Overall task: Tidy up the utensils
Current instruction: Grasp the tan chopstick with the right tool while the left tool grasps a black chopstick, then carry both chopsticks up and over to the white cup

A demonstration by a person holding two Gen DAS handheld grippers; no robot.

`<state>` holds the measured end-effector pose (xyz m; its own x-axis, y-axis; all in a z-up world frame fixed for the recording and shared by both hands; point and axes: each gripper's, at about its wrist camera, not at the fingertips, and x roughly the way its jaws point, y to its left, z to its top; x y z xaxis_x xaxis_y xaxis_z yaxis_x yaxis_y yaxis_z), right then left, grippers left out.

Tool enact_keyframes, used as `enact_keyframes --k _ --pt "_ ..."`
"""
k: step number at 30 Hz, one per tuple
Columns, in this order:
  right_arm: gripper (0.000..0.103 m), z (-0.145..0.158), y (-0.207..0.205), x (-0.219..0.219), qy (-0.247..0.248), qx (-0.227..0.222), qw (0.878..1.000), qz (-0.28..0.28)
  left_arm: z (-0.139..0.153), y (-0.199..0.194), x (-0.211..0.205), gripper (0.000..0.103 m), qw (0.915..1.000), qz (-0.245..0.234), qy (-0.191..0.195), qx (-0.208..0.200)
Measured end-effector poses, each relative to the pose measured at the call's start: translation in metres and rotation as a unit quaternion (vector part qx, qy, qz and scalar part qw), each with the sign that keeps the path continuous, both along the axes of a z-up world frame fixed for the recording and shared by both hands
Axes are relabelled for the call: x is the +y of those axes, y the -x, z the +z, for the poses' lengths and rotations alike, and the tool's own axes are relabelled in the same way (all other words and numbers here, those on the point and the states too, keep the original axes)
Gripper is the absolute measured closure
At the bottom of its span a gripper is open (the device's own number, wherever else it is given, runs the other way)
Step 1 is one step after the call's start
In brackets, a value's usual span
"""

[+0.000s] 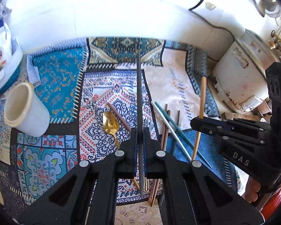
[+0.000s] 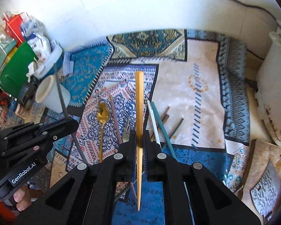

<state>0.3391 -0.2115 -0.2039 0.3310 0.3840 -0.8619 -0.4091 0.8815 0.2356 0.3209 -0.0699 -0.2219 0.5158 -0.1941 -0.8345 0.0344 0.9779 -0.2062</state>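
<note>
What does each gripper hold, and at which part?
Left gripper: grey chopstick, gripped below its middle. Right gripper: wooden chopstick, gripped near its middle.

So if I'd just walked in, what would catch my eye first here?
Probably the two black grippers, each clamped on a single chopstick: the left gripper holds a dark grey chopstick, the right gripper a yellow wooden chopstick. Below them lies a busy patterned cloth with a gold spoon and loose chopsticks, and a white cup at its left.
</note>
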Motion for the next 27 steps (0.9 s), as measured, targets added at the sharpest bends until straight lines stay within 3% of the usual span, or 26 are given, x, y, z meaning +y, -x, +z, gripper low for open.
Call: enact_keyframes --k 12,27 --pt "0.097 0.056 0.024 0.014 -0.006 -0.080 0.996 -0.035 0.054 0.023 0.033 0.100 0.9967 -0.004 0.010 -0.081" --pt "0.097 0.122 0.037 0.113 -0.040 -0.171 0.984 -0.030 0.119 0.039 0.140 0.100 0.9859 0.034 -0.003 -0.164"
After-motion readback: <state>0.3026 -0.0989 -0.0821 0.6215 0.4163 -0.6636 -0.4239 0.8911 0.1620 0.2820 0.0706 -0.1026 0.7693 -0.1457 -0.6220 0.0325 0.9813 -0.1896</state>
